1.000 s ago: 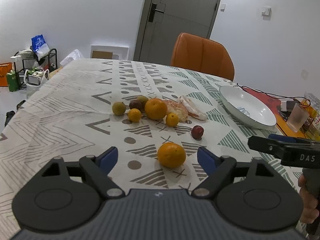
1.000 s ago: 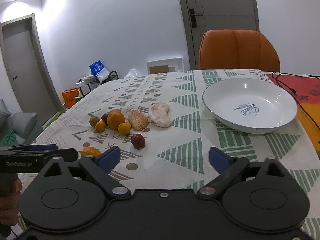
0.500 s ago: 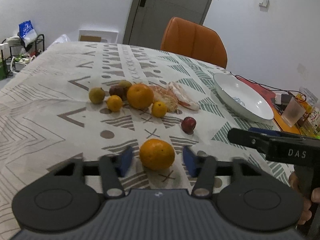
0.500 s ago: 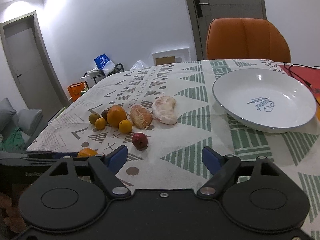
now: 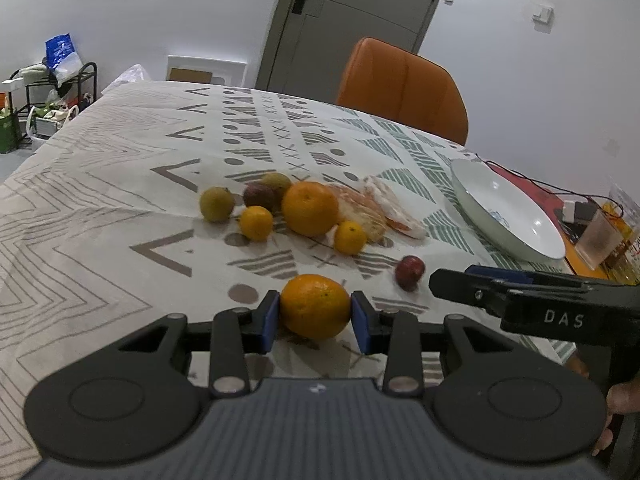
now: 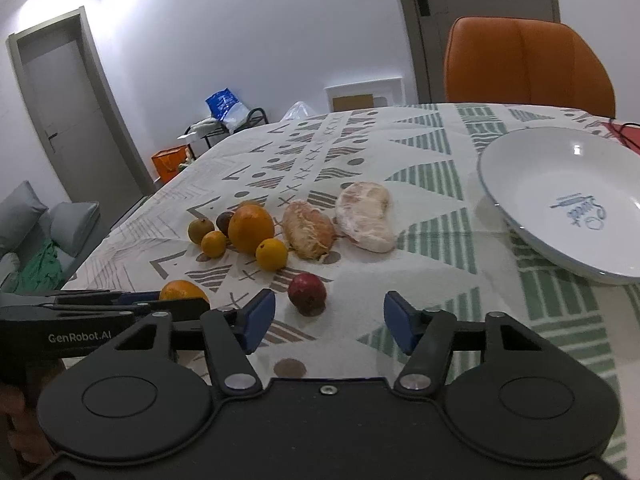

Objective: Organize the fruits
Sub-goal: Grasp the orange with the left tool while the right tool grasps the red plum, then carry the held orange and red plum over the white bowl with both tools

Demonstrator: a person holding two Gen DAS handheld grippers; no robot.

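Orange (image 5: 314, 306) is sitting on the table (image 5: 100, 220), left claw (image 5: 314, 316) clamping it (right claw (image 6: 329, 322) gaping apart).

Half hidden behind the left gripper (image 6: 132, 308) in the right wrist view: the near orange (image 6: 182, 291), only its top showing. Cut off by the right edge beyond the right jaws: the white plate (image 6: 560, 216). Too blurred to read: print inside that plate. Mostly screened by the big orange (image 6: 251, 229): a dark fruit (image 6: 225, 221).
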